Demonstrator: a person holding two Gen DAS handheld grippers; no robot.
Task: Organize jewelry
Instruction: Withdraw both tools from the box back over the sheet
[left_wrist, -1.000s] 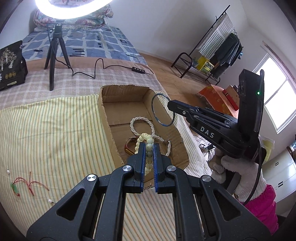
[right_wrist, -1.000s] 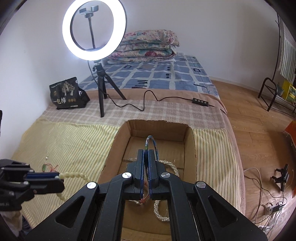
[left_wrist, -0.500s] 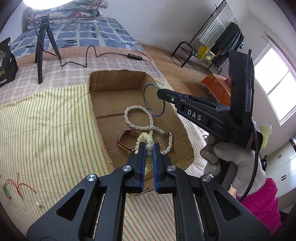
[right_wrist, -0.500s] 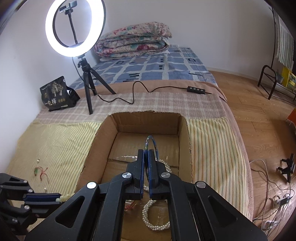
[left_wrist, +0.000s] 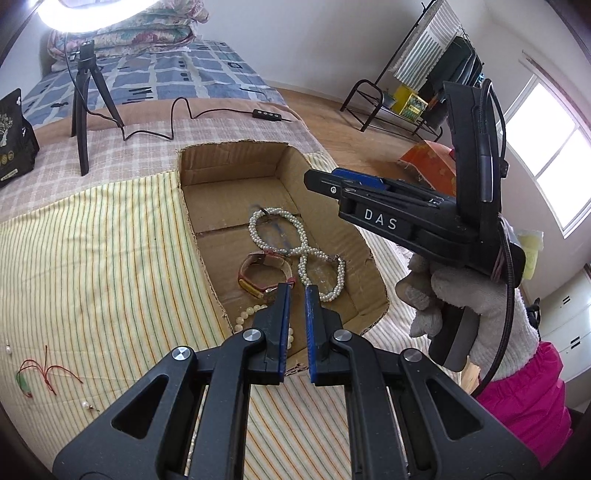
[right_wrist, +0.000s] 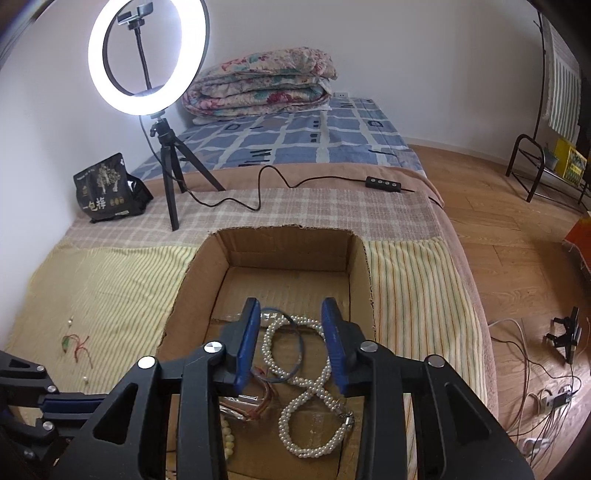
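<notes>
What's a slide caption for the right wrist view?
Right gripper opening above the cardboard box, blue bangle released onto pearl necklace.

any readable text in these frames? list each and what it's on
"DAS": white letters on the side of the right claw, seen from the left wrist view.
"一包" plus a third character too blurred to be sure of: on the black pouch by the tripod.
Small print and round seals on the same pouch: too small to read.
Yellow box on the floor rack: print too blurred to read.
</notes>
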